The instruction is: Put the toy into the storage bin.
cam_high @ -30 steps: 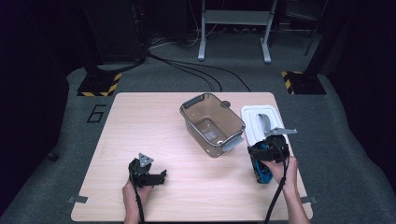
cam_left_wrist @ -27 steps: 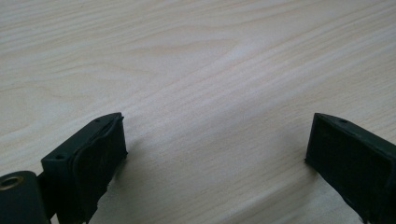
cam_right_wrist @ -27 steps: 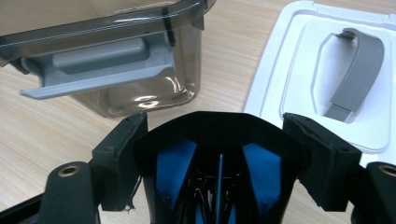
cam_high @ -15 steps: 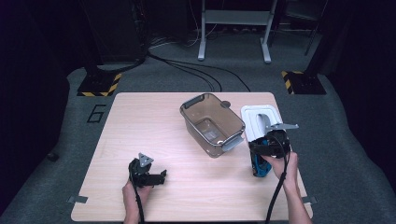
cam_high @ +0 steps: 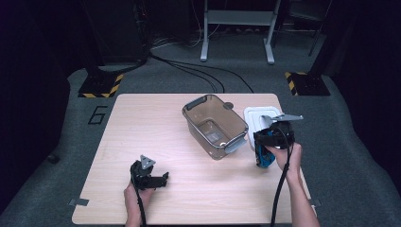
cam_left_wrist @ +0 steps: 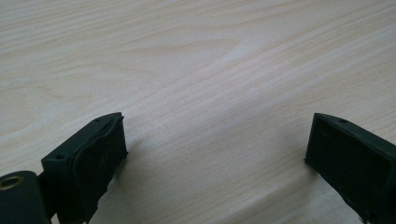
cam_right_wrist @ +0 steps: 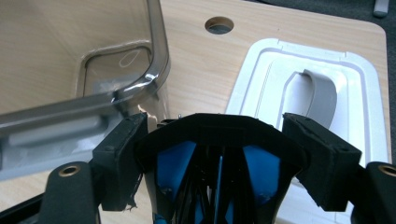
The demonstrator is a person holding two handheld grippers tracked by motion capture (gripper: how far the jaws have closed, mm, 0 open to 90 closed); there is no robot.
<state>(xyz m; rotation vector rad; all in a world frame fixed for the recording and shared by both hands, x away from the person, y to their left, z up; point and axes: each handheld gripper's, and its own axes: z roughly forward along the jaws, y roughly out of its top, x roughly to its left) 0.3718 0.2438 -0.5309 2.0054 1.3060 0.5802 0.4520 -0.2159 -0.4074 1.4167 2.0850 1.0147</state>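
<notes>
My right gripper (cam_high: 265,150) has its fingers clamped on a black-and-blue tool (cam_right_wrist: 219,163), held beside the clear bin (cam_high: 215,125) and near the white lid (cam_high: 259,116), probably to put it in. My left gripper (cam_high: 156,179) rests on the counter (cam_high: 142,123), fingers apart, to keep it away.
</notes>
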